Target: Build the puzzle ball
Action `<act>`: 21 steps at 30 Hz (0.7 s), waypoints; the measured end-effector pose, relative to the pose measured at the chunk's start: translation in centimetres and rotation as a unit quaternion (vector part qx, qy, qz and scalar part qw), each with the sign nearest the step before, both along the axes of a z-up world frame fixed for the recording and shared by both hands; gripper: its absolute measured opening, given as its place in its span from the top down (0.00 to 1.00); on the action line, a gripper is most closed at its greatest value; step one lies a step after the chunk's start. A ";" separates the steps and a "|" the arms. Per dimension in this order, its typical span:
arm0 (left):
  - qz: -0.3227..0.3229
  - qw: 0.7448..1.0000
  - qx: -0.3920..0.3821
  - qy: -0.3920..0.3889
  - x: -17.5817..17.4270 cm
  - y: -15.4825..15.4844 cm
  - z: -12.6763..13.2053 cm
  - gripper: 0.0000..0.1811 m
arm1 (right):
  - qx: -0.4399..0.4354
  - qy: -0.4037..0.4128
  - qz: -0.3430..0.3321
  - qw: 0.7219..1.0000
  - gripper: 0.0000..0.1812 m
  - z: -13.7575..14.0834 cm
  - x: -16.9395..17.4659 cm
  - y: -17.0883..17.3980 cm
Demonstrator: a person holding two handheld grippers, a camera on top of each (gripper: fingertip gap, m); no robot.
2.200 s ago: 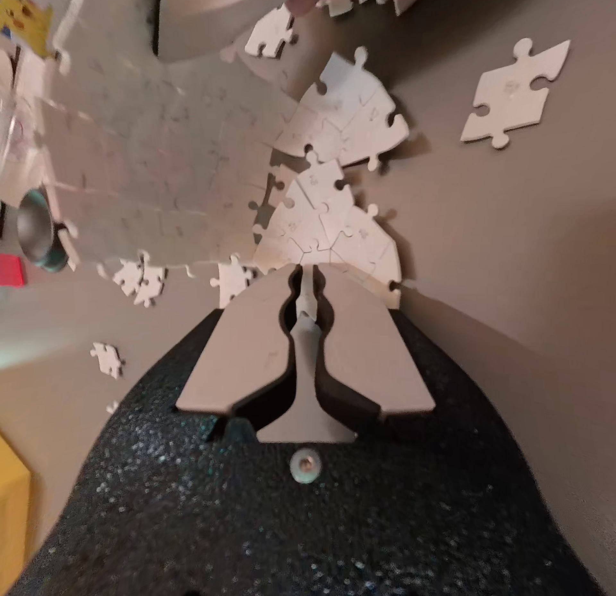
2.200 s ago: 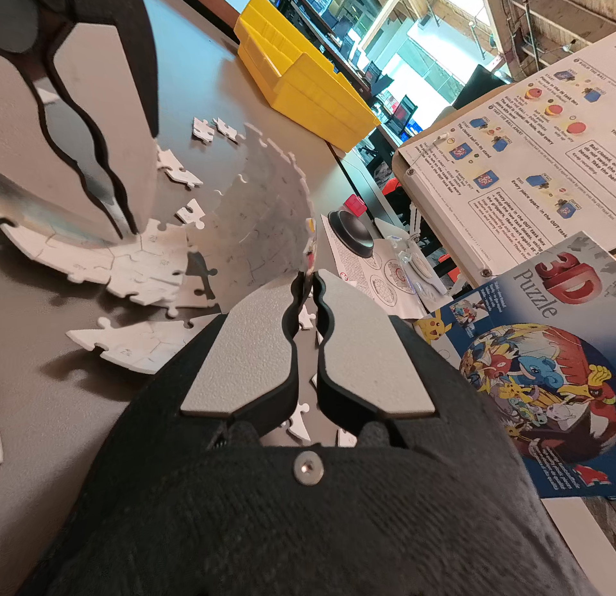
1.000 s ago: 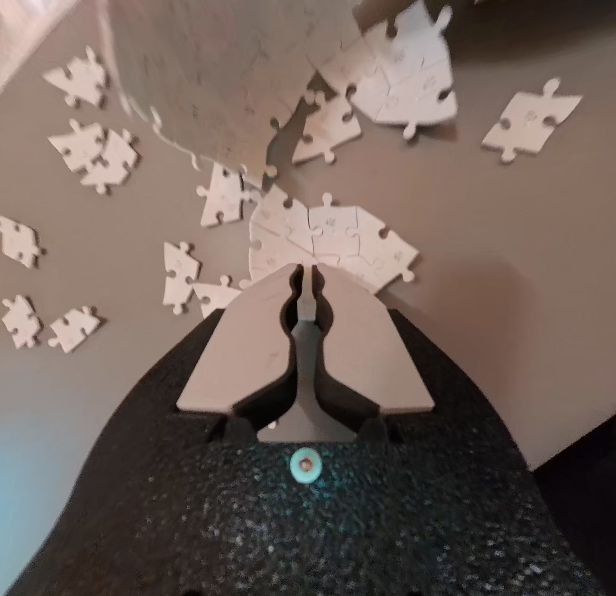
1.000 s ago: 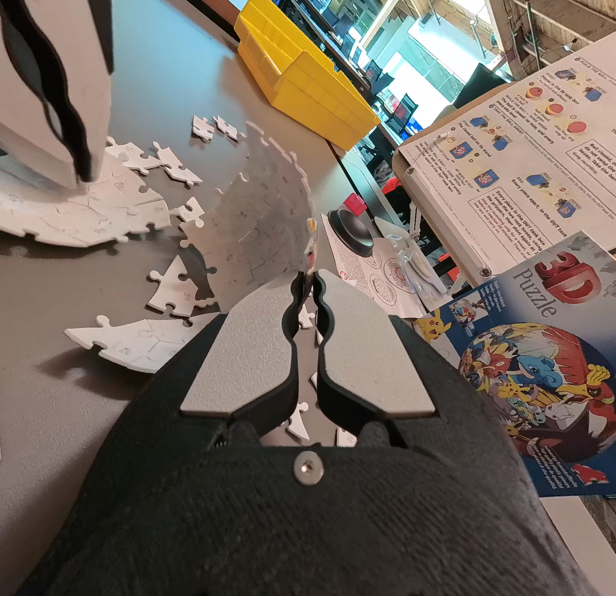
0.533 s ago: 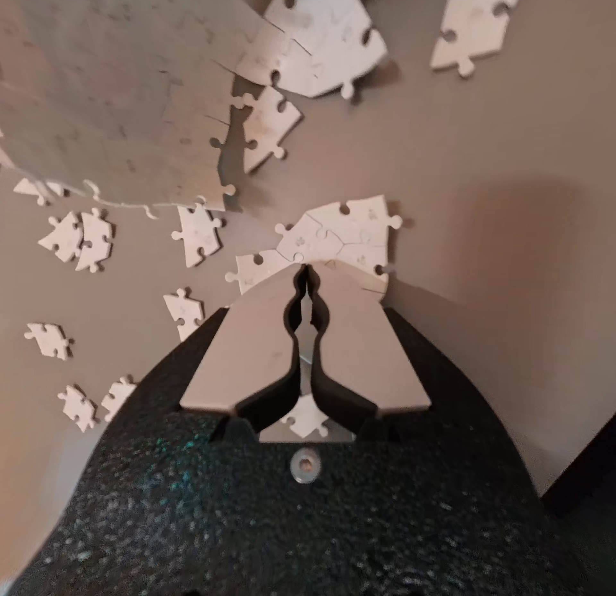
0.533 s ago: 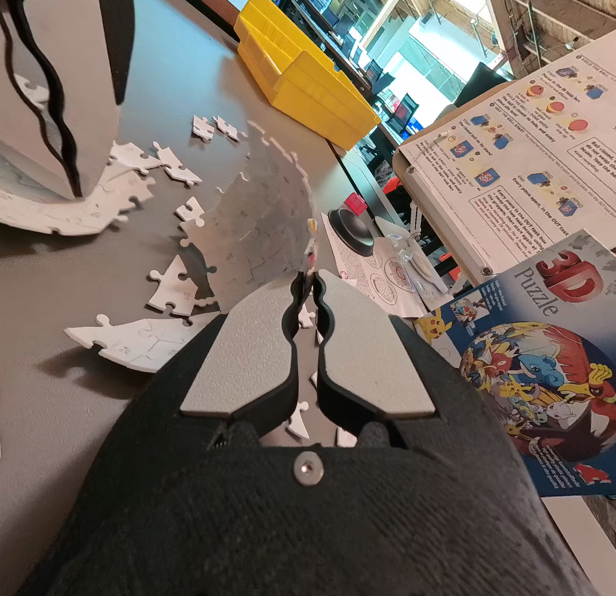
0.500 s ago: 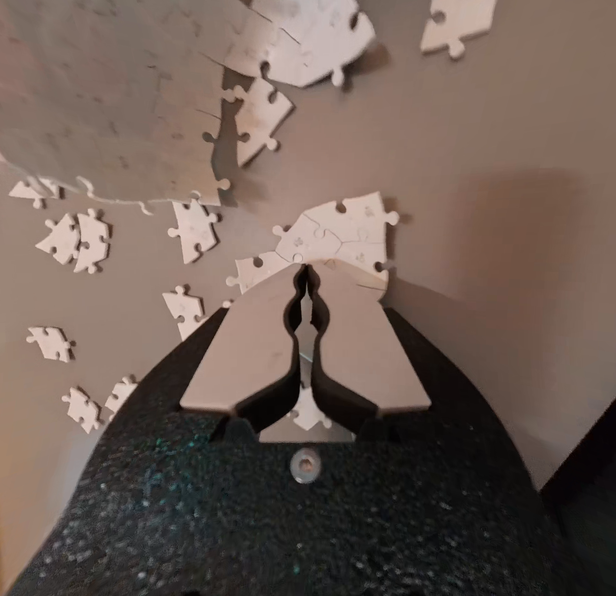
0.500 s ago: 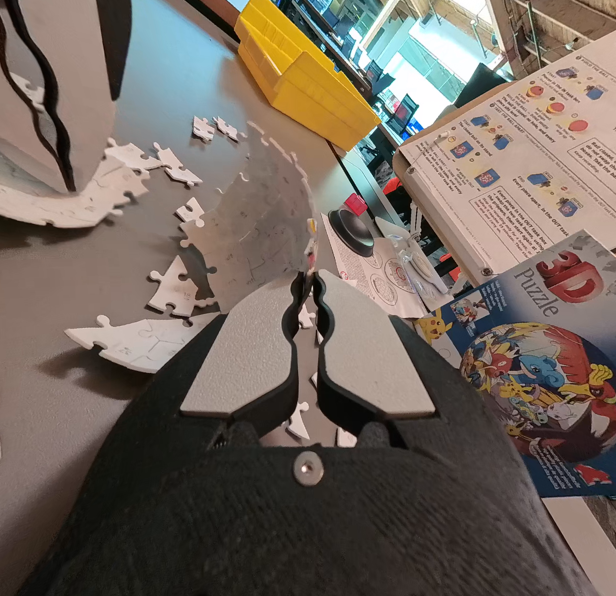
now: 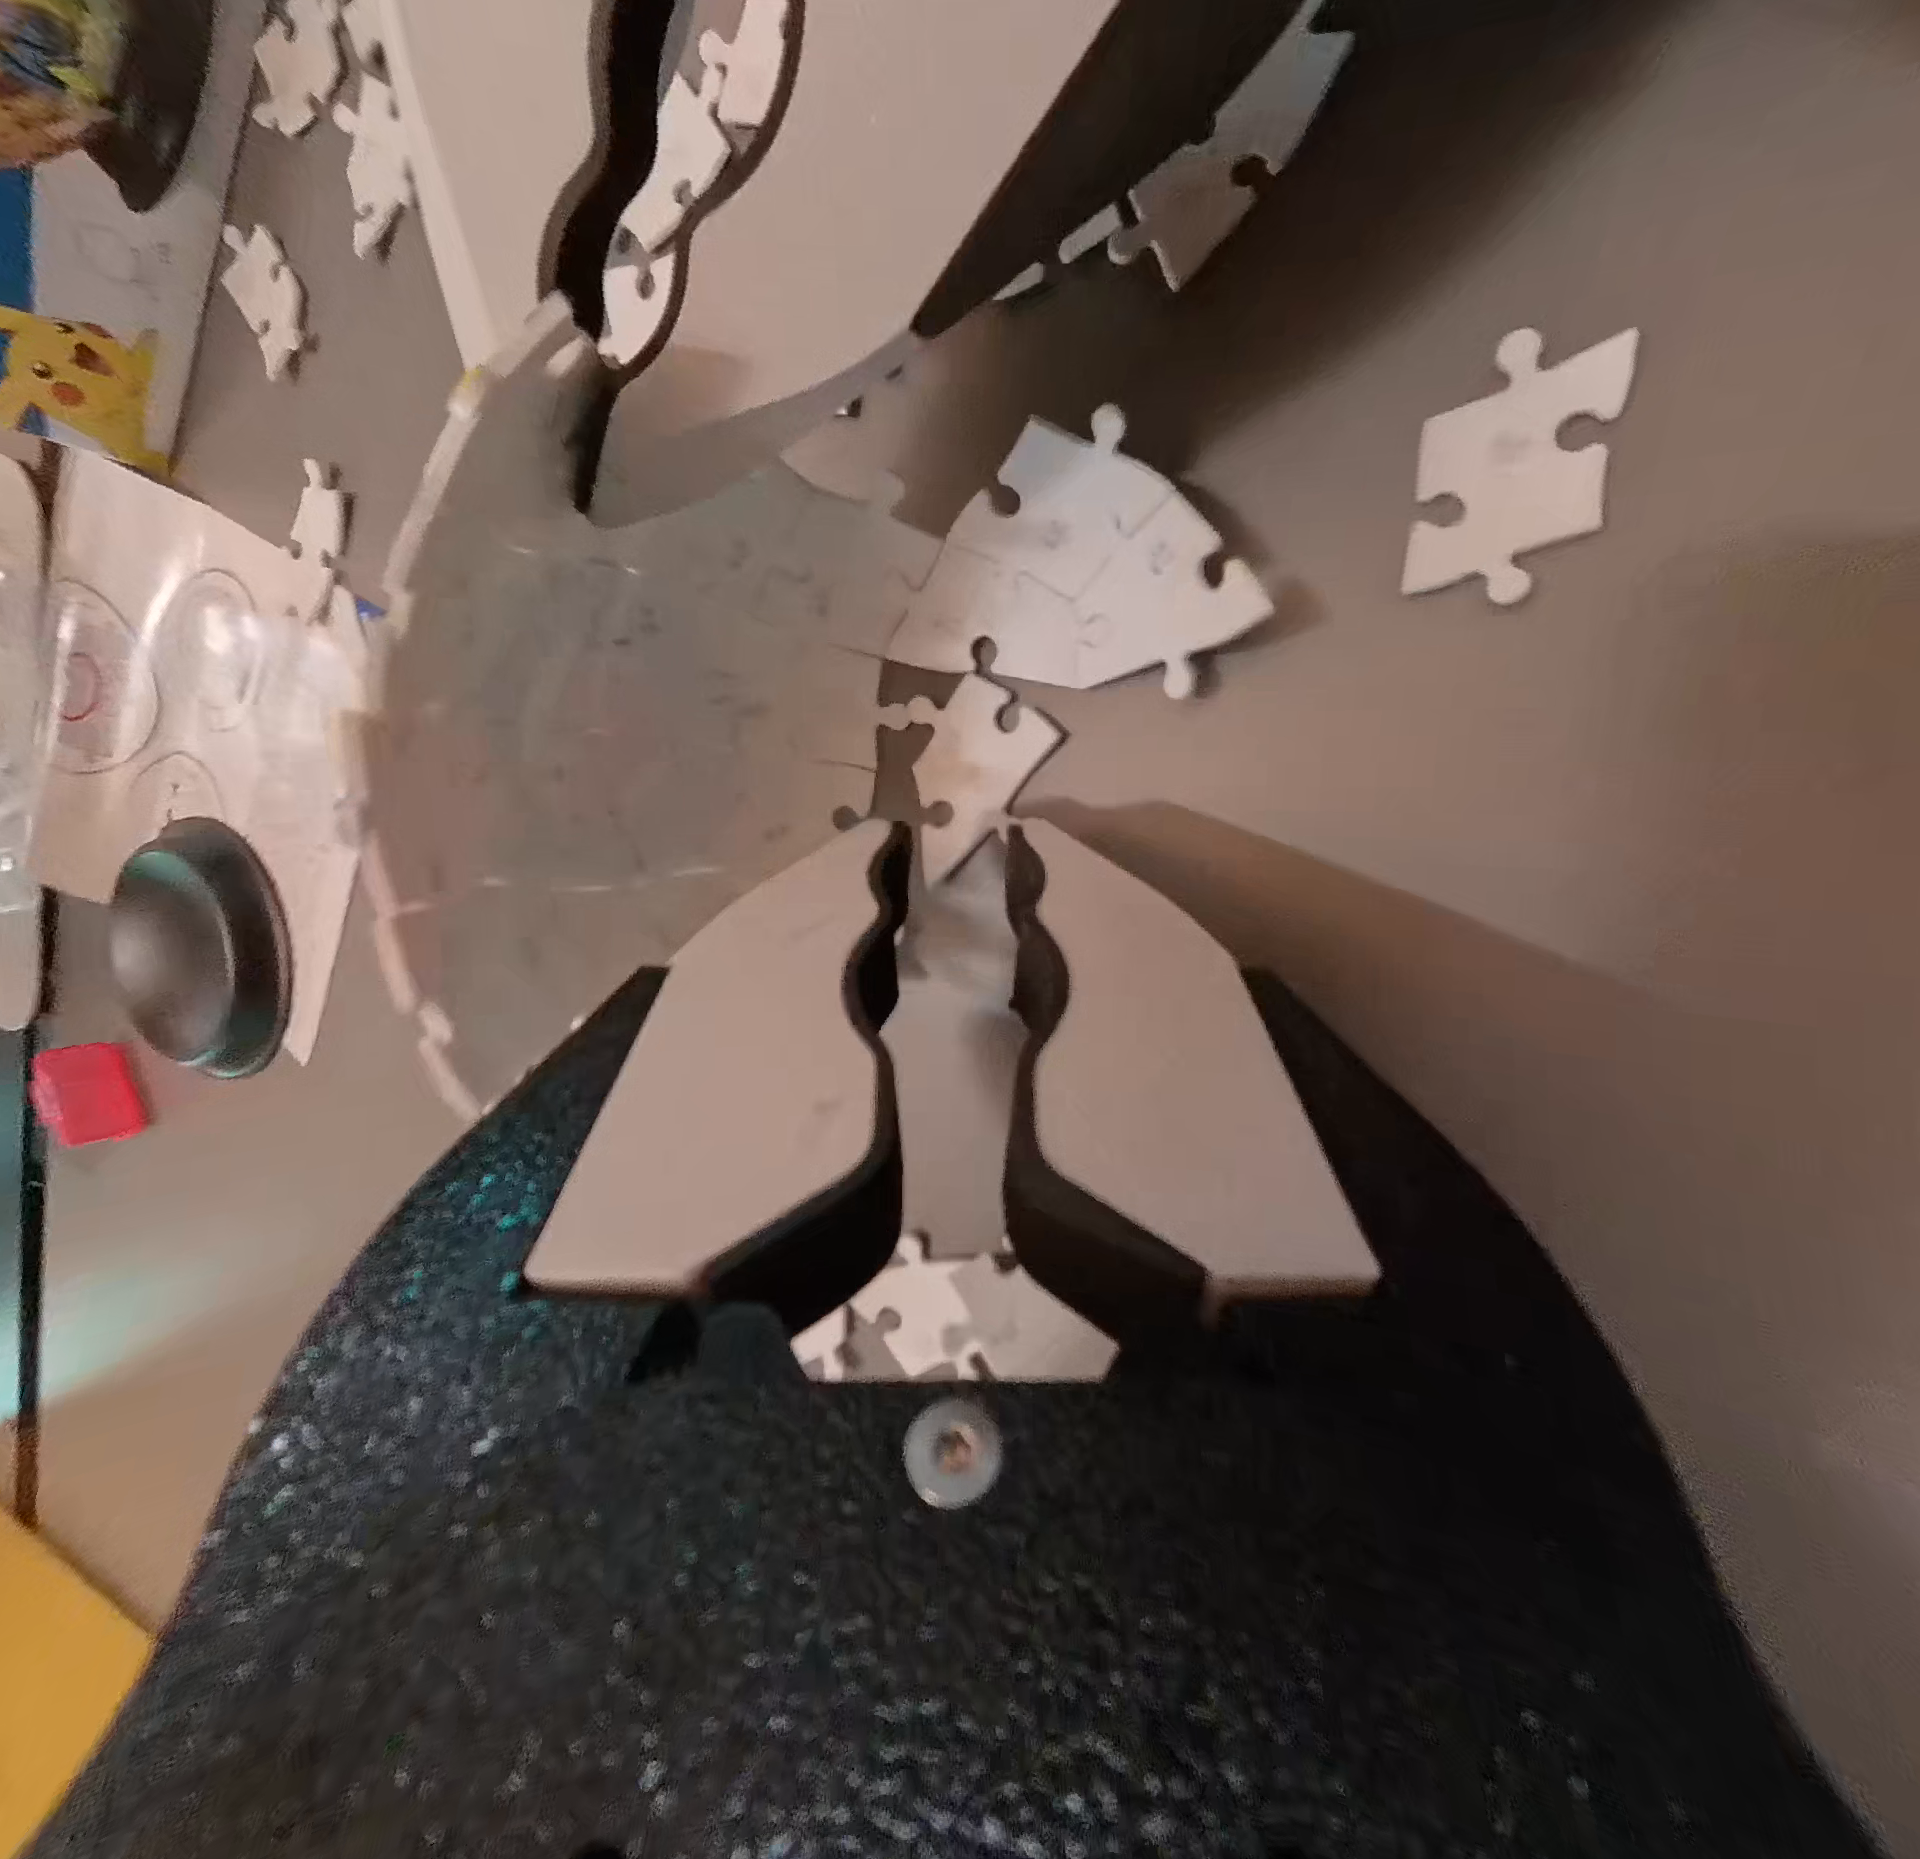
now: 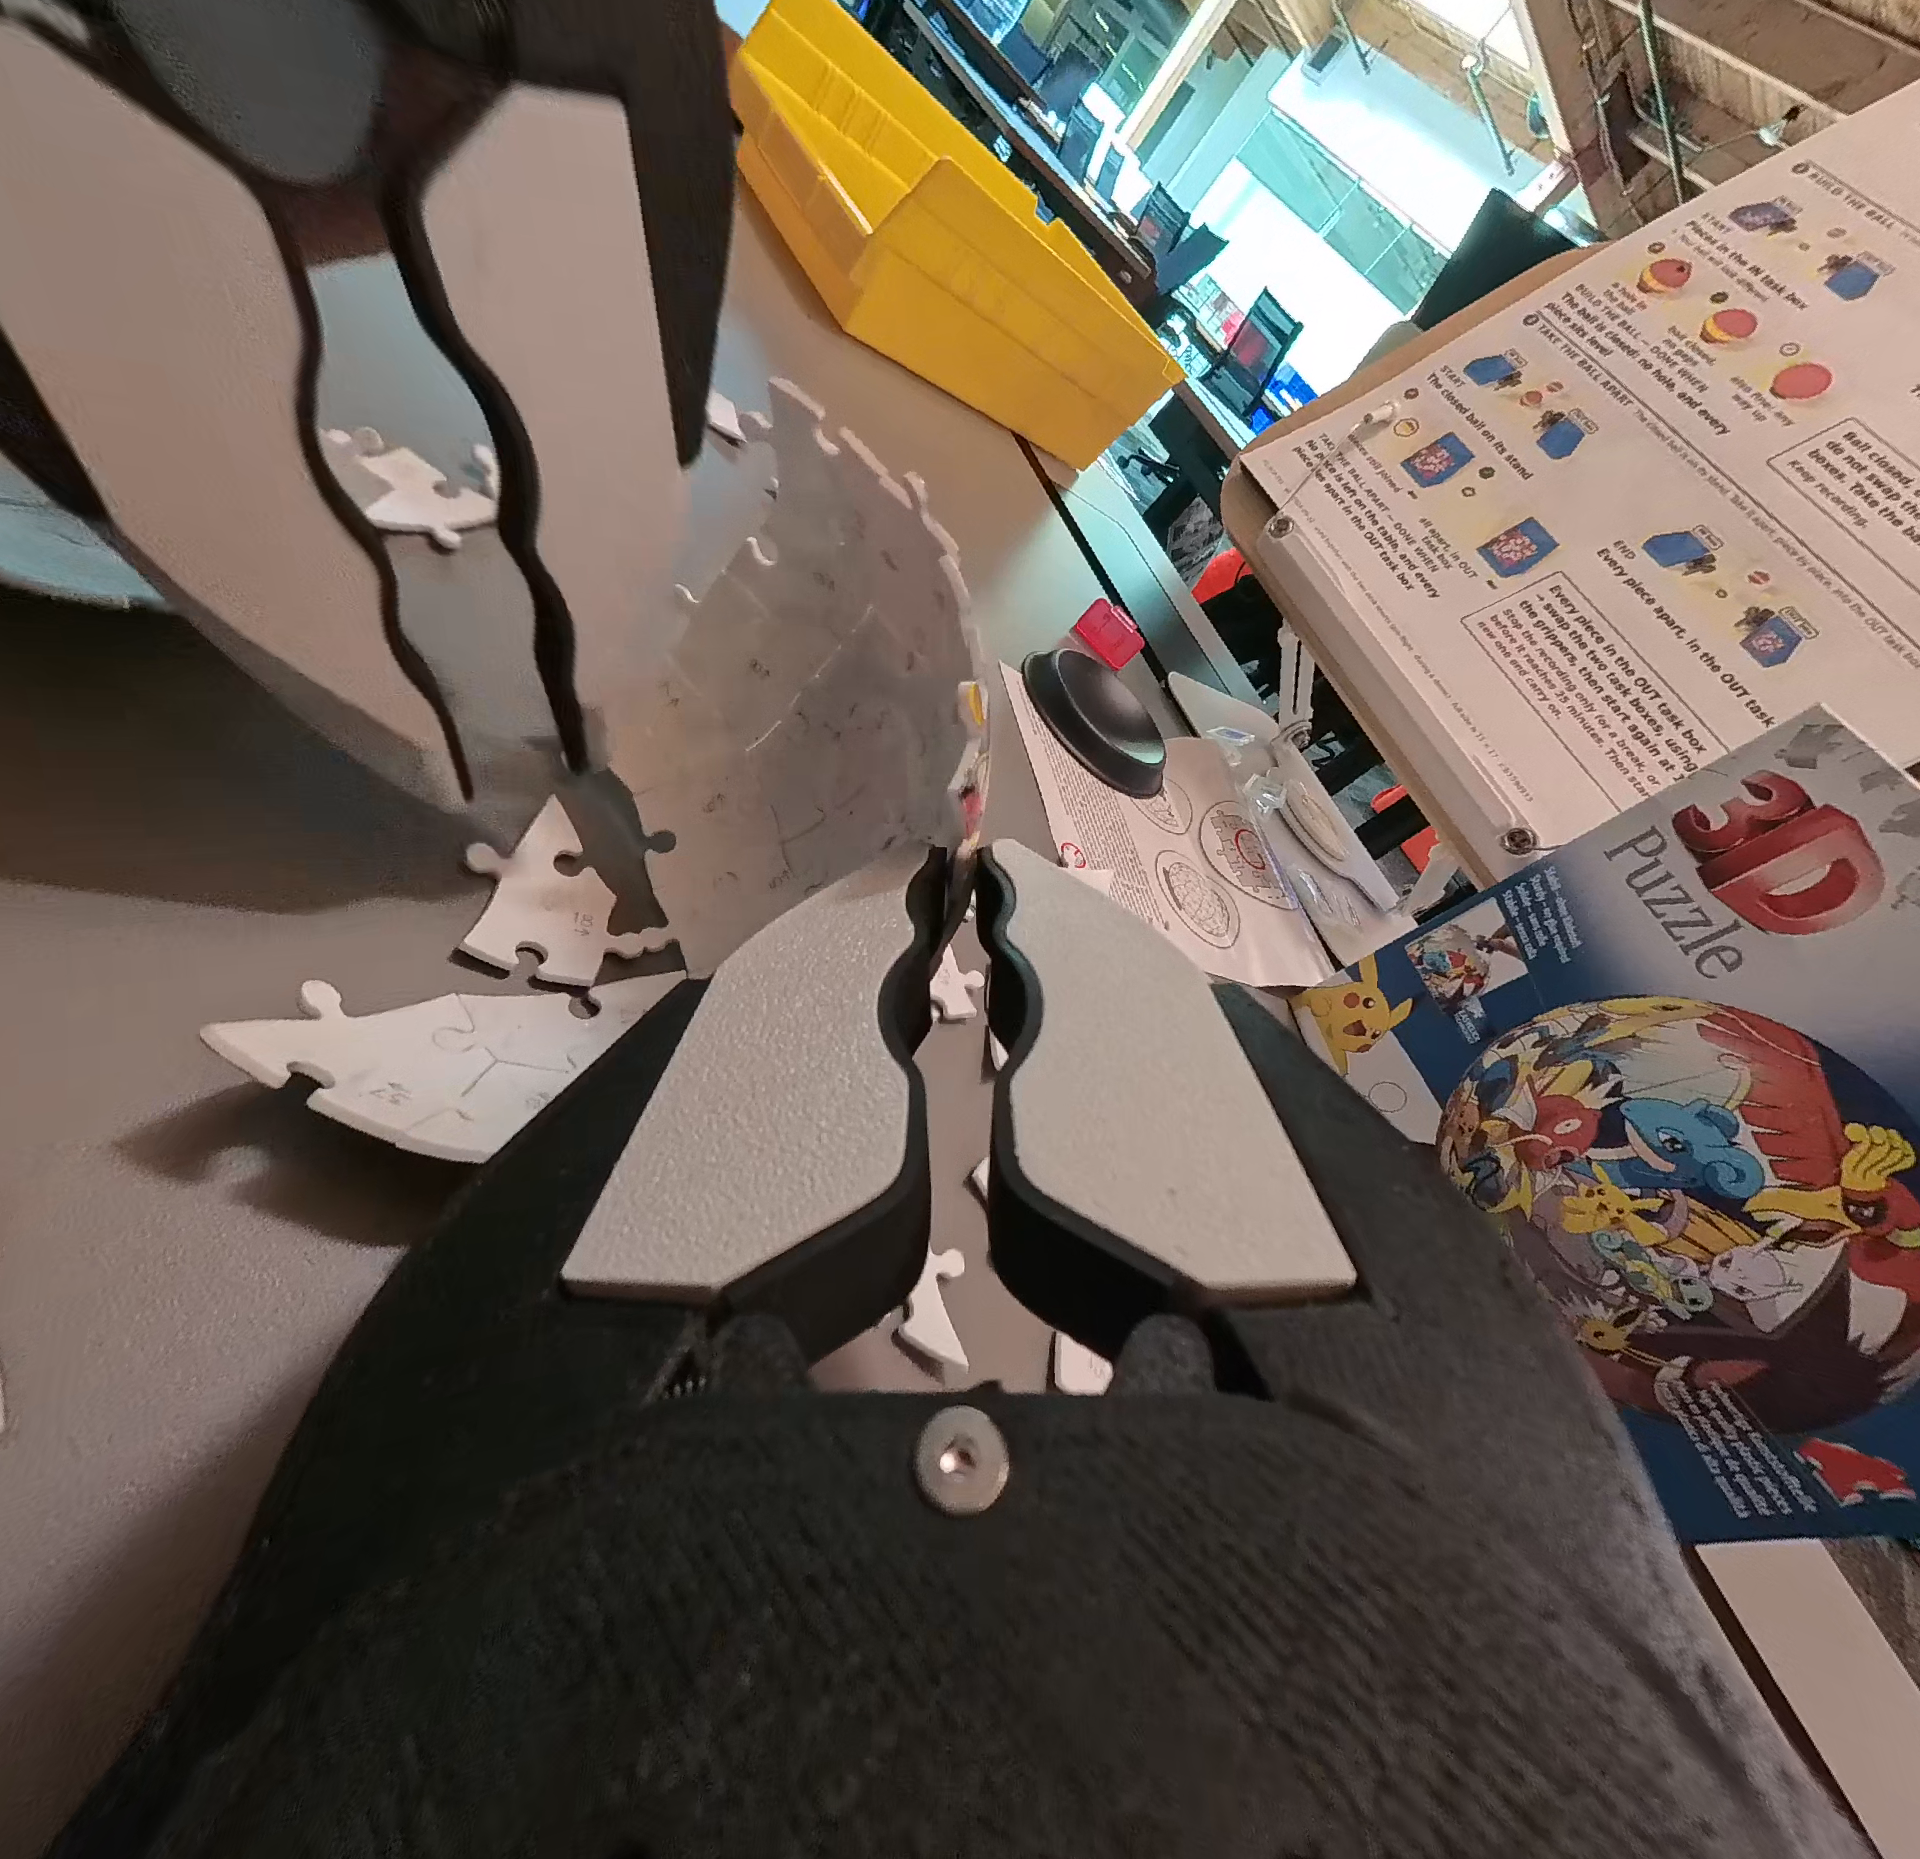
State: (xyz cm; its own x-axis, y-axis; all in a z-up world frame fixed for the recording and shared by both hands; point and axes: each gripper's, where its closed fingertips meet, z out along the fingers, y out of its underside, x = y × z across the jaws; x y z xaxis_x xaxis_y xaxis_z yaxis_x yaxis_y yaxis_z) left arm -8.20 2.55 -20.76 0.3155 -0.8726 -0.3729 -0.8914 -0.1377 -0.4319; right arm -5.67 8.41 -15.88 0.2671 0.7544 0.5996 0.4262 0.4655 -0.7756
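Note:
My right gripper (image 10: 961, 864) is shut on the rim of a curved white shell of joined puzzle pieces (image 10: 810, 687) and holds it upright on the grey table. The shell also shows in the left wrist view (image 9: 623, 687), with the right gripper (image 9: 582, 349) above it. My left gripper (image 9: 956, 833) has its jaws a little apart. Its tips straddle a corner of a single white piece (image 9: 977, 760) lying at the shell's foot. From the right wrist view the left gripper (image 10: 514, 775) comes down over that piece (image 10: 551, 905). A fan-shaped joined section (image 9: 1081, 583) lies beside it.
Loose white pieces lie scattered, one alone (image 9: 1517, 459) at the right. Yellow bins (image 10: 935, 251) stand at the back. A black round stand (image 10: 1101, 708), a red cube (image 10: 1107, 630), a leaflet (image 10: 1143, 853), the puzzle box (image 10: 1662, 1134) and an instruction board (image 10: 1610, 459) are to the right. The grippers' ends are close to 8 cm from one another. My left gripper's tips are some 5 cm from the fan-shaped joined section (image 9: 1081, 583). The right camera catches it too, in the right wrist view (image 10: 487, 1078).
My left gripper let go of the flat joined section, swung back to the shell and opened its jaws slightly over the single piece. The right gripper and shell have not moved.

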 end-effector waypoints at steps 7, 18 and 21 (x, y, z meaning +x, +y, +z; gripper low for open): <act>0.051 0.995 -0.085 -0.026 0.5 -0.3 -1.9 0.91 | 0.001 -0.003 -0.002 1.000 0.97 -0.1 0.0 0.1; 0.105 0.982 -0.100 -0.116 2.1 -1.1 -0.1 0.93 | 0.001 -0.003 -0.003 1.000 0.97 -0.1 0.1 0.0; 0.123 0.984 -0.096 -0.083 0.9 -0.6 -0.7 0.89 | 0.001 -0.003 -0.003 1.000 0.97 -0.1 0.0 0.0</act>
